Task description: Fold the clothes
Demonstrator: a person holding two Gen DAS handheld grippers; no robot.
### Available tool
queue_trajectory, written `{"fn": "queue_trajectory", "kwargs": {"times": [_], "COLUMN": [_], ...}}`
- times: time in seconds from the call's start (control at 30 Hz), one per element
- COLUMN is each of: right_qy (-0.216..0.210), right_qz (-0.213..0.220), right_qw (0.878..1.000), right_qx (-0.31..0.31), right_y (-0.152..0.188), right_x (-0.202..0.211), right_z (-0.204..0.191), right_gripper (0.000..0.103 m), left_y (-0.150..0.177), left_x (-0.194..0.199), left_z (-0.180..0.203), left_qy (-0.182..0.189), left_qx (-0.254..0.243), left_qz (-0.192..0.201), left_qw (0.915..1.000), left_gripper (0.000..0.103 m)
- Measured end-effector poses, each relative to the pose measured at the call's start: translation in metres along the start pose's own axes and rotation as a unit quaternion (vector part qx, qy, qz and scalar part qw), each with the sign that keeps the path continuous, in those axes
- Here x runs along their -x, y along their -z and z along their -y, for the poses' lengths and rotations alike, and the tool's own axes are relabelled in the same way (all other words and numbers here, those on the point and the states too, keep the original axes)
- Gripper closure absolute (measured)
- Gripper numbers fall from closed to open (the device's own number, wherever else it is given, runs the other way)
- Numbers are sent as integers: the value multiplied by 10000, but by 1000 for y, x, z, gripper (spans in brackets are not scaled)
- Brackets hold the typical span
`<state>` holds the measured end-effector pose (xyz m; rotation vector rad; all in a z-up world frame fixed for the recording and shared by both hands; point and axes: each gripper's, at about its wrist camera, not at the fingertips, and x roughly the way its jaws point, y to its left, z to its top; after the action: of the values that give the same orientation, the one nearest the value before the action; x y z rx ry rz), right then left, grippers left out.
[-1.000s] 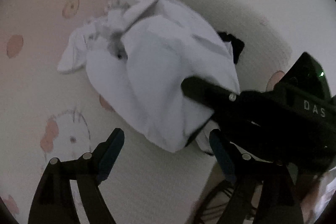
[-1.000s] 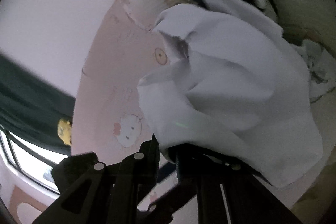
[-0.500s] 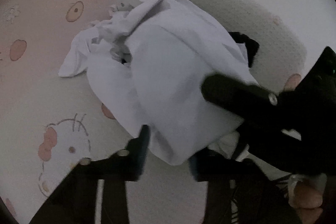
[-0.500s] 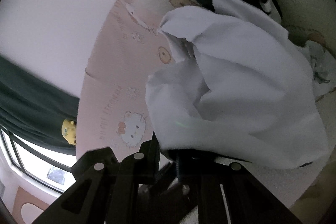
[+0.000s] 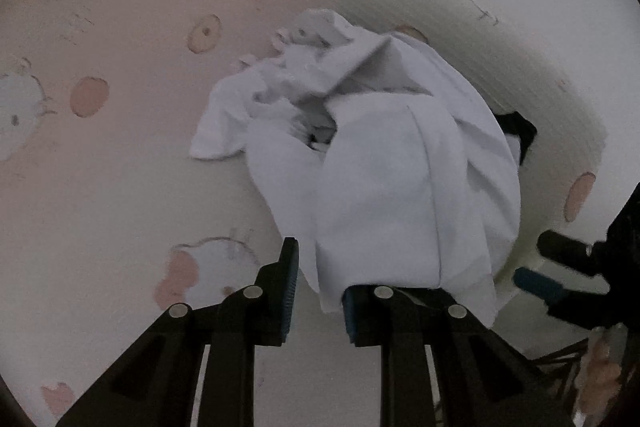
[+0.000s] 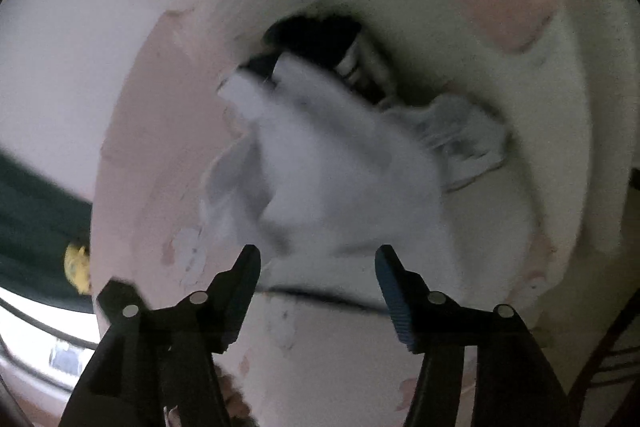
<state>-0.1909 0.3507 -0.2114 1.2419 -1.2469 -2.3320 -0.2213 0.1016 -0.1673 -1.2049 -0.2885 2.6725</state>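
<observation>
Your left tongs point(image 5: 316, 285) have just pinched the white garment point(image 5: 384, 179) hem at 6 o'clock; your right tongs point(image 6: 318, 281) just sprang open, empty. The garment lies crumpled on the bed point(image 5: 120, 167), so one corner is handed over.

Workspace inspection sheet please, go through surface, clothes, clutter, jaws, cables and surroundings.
Surface: pink-and-white cartoon-print bedsheet.
Job's things: crumpled white garment, unfolded, its near edge lifted.
Clutter: black garment behind the white one.
Grippers: left gripper jaws have just been closing, the hem hanging between them; right gripper jaws have just been opening, nothing between them.
Cables: nothing seen.
Surroundings: window, dark curtain, yellow object.
</observation>
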Motion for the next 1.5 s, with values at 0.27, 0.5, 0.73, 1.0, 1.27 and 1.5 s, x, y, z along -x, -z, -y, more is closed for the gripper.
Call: {"fn": "queue_trajectory", "kwargs": {"times": [0.27, 0.5, 0.73, 1.0, 1.27, 1.5], "right_qy": [332, -365, -555, -468, -303, -685], "right_qz": [191, 112, 121, -343, -875, -1052], "right_qw": [9991, 9976, 9941, 9983, 9927, 9870], "right_qx": [-156, -581, -927, 56, 775, 1005], "right_y": [-12, -9, 19, 37, 73, 70], "right_x": [-22, -59, -95, -100, -112, -110], "right_z": [8, 6, -4, -63, -102, -115], "right_gripper": [33, 50, 89, 90, 90, 90], "left_y": [33, 22, 12, 0, 6, 11], "left_x": [-20, -45, -30, -15, -2, 0], "left_z": [-71, -99, -125, -157, -181, -180], "left_qy": [-216, -375, -36, 10, 497, 552], "left_qx": [-125, -314, 7, 578, 1151, 844], "left_qz": [51, -15, -180, -542, -657, -679], "left_qw": [9997, 9988, 9998, 9969, 9899, 9926], "left_gripper": [86, 86, 85, 52, 29, 29]}}
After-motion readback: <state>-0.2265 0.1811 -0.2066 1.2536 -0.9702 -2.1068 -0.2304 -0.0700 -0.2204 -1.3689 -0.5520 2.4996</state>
